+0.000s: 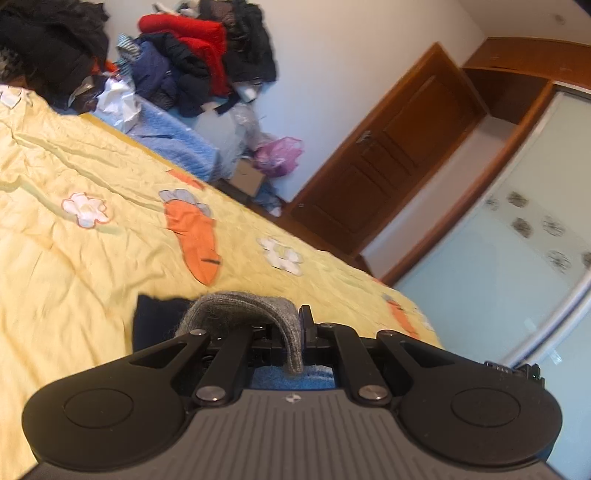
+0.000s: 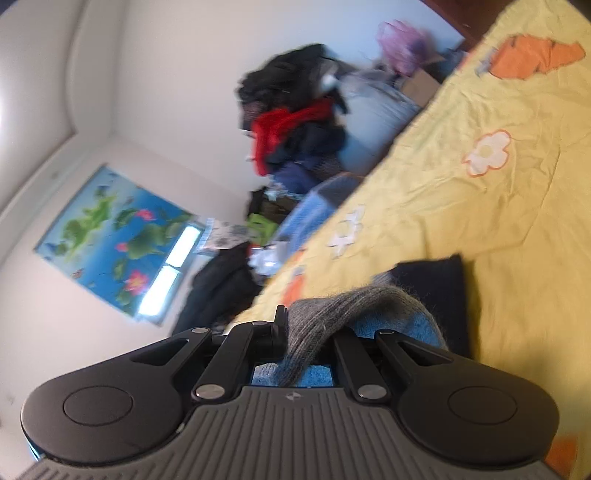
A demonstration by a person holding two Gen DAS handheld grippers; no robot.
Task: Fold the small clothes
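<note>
Yellow bedspread (image 1: 74, 258) fills the frame; left gripper (image 1: 291, 332) and right gripper (image 2: 295, 332) each pinch the grey sock (image 1: 236, 310), likely to fold it.

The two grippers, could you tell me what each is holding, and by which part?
Both are shut on the grey knitted garment: the left gripper and the right gripper each pinch its grey ribbed edge.

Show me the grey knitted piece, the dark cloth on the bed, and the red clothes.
grey knitted piece (image 1: 236, 308), left wrist view, its top fold
dark cloth (image 1: 155, 321), left wrist view, its middle
red clothes (image 1: 192, 31), left wrist view, upper part
</note>
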